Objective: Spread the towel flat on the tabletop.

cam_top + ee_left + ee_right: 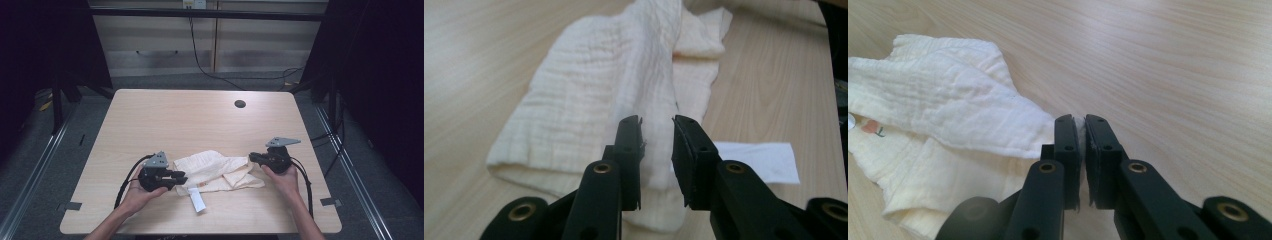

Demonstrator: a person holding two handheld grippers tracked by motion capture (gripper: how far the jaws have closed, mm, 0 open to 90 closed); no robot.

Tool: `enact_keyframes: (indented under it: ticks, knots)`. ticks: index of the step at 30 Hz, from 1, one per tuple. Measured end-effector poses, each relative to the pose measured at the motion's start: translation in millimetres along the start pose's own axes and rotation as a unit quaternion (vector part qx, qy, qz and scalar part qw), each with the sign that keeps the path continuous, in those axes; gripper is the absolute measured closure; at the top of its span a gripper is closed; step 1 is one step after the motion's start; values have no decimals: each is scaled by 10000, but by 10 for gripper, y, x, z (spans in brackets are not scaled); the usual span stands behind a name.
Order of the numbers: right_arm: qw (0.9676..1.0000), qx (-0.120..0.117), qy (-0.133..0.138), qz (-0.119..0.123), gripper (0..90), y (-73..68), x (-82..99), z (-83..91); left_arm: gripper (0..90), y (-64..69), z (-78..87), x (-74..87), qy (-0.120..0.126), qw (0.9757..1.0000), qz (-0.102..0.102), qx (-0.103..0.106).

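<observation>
A crumpled cream cloth [215,170] lies on the near half of the wooden table [175,115]. My left gripper [182,177] is at the cloth's left end, pointing right. In the left gripper view its jaws [657,122] stand apart over a raised fold of the cloth [614,75], and I see no pad pressing on it. My right gripper [252,157] is at the cloth's right end. Its jaws [1081,120] are shut on a corner of the cloth [948,105], with white fabric showing between the pads. A white label [196,198] sticks out from the cloth's near edge.
A round cable hole [240,104] sits at the table's far right. Bare wood stretches beyond the cloth to the far edge. Cables trail from both grippers over the near edge. Dark frames and floor rails flank the table.
</observation>
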State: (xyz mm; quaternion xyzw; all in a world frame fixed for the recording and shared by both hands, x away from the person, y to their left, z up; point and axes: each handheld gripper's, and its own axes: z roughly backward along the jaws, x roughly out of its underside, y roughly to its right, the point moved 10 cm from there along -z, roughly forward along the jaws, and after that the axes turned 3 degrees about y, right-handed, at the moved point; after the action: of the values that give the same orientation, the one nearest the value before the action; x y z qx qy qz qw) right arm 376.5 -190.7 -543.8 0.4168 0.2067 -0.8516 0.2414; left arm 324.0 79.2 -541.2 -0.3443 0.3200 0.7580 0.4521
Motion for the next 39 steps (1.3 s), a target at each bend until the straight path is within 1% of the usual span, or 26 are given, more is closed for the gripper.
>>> enact_keyframes:
  ticks: [1,2,3,4,6,8,9,11,12,17,19,20,22,23,25,27,30,31,33,34,35,38,39]
  knots:
    - [10000,-5,7,3,849,-1,-4,0,693,8,-20,21,-12,10000,38,87]
    - [10000,-8,21,15,848,-1,-9,1,685,5,-47,51,-73,9999,33,97]
    - [10000,-13,30,9,848,-3,-14,5,671,-10,-69,77,-150,9999,-24,64]
    - [10000,-19,30,7,848,-4,-14,6,655,-12,-93,92,-181,9998,-51,102]
    - [10000,8,15,1,848,5,-6,5,626,-17,-138,129,-275,9996,-74,70]
    - [10000,-10,-9,-10,848,-1,2,1,606,-17,-166,162,-357,9993,-117,85]
    - [10000,-10,-14,-9,849,-3,3,-2,596,-18,-171,166,-365,9993,-112,43]
    - [10000,-24,1,3,848,-7,-1,-5,580,-20,-178,170,-369,9992,-118,73]
    - [10000,-23,-6,-4,849,-9,1,-5,580,-26,-180,180,-407,9991,-119,46]
    - [10000,-32,-36,5,848,-13,15,-14,576,-24,-198,190,-391,9991,-182,33]
    - [10000,-35,-42,8,848,-15,19,-20,578,-20,-201,191,-349,9993,-154,18]
    - [10000,-33,-46,15,848,-15,21,-23,579,-20,-196,195,-370,9992,-137,-4]
    - [10000,-42,-45,21,848,-21,23,-29,610,-22,-195,200,-368,9990,-223,-75]
    - [10000,-44,-50,19,848,-25,24,-30,627,-15,-195,201,-369,9990,-221,-74]
    - [10000,-45,-42,21,848,-24,21,-28,690,-18,-190,207,-382,9988,-275,-132]
    - [10000,-58,-29,2,848,-23,17,-21,751,-42,-185,207,-418,9985,-273,-213]
    - [10000,-65,-22,-3,848,-22,14,-14,812,-56,-180,202,-454,9987,-131,-211]
    - [10000,-69,-20,-6,848,-23,12,-11,820,-59,-175,203,-466,9986,-118,-206]
    - [10000,-74,3,-21,849,-25,3,-5,829,-60,-161,197,-465,9988,-4,-120]
    - [10000,-88,25,-12,849,-28,-5,-4,832,-60,-159,183,-392,9992,59,-95]
    - [10000,-89,36,2,849,-28,-10,-2,834,-68,-141,177,-403,9991,41,-99]
    - [9999,-84,56,-15,849,-29,-21,10,833,-64,-88,125,-276,9995,107,-98]
    - [9999,-86,72,-24,849,-31,-26,16,833,-63,-72,109,-213,9997,118,-61]
